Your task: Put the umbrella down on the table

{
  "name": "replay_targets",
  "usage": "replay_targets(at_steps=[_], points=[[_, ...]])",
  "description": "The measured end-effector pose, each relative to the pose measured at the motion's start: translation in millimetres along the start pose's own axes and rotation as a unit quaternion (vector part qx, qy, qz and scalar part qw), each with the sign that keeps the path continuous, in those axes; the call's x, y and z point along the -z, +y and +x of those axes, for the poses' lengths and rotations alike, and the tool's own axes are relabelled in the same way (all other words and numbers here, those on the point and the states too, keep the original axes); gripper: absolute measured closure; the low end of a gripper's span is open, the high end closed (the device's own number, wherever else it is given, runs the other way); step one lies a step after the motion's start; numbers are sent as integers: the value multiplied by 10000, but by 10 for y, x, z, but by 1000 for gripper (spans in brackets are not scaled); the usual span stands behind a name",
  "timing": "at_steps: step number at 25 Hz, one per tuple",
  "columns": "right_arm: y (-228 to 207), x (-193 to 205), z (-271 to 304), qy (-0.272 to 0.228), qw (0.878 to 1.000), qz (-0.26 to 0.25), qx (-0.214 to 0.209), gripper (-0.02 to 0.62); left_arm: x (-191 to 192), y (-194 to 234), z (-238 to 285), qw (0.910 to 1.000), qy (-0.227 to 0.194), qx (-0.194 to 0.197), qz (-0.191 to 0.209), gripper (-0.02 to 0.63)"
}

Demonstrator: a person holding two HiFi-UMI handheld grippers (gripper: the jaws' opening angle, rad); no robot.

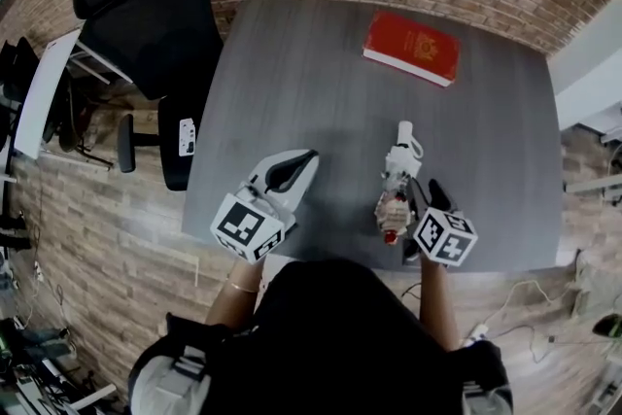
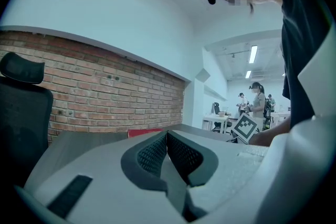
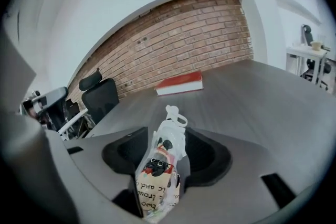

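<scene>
The folded umbrella [image 1: 397,182] is white with a printed cartoon sleeve and a loop strap at its far end. It lies lengthwise between the jaws of my right gripper [image 1: 408,201], over the near right part of the grey table [image 1: 292,92]. In the right gripper view the umbrella [image 3: 160,165] fills the gap of the right gripper [image 3: 164,140], both pads pressing its sides, and its strap end points towards the brick wall. My left gripper [image 1: 309,156] hovers near the table's front edge, left of the umbrella. In its own view the left gripper [image 2: 167,137] has its pads together, holding nothing.
A red book [image 1: 410,48] lies at the far right of the table, also seen as the red book [image 3: 179,83] ahead of the umbrella. A black office chair [image 1: 155,24] stands off the table's left side. A brick wall runs behind the table.
</scene>
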State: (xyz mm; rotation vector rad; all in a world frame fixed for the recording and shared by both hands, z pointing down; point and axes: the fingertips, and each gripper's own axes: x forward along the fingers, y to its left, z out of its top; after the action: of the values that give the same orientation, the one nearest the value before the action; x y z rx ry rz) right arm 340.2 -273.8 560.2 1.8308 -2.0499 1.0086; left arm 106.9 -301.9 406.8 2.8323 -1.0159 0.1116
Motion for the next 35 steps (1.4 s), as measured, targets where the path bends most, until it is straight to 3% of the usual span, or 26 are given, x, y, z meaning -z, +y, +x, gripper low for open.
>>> replay_targets(at_steps=[8, 12, 18, 35], points=[[-69, -273, -611, -941, 9953, -19, 231, 497, -50, -313, -21, 9998, 21, 163, 72, 604], [-67, -271, -842, -1150, 9932, 10, 203, 598, -59, -473, -44, 9997, 27, 250, 64, 604], [37, -209, -1108, -1196, 9924, -295, 28, 598, -43, -682, -109, 9996, 27, 292, -5, 604], [384, -196, -1494, -1402, 9870, -384, -688, 600, -54, -1046, -310, 9995, 59, 292, 100, 604]])
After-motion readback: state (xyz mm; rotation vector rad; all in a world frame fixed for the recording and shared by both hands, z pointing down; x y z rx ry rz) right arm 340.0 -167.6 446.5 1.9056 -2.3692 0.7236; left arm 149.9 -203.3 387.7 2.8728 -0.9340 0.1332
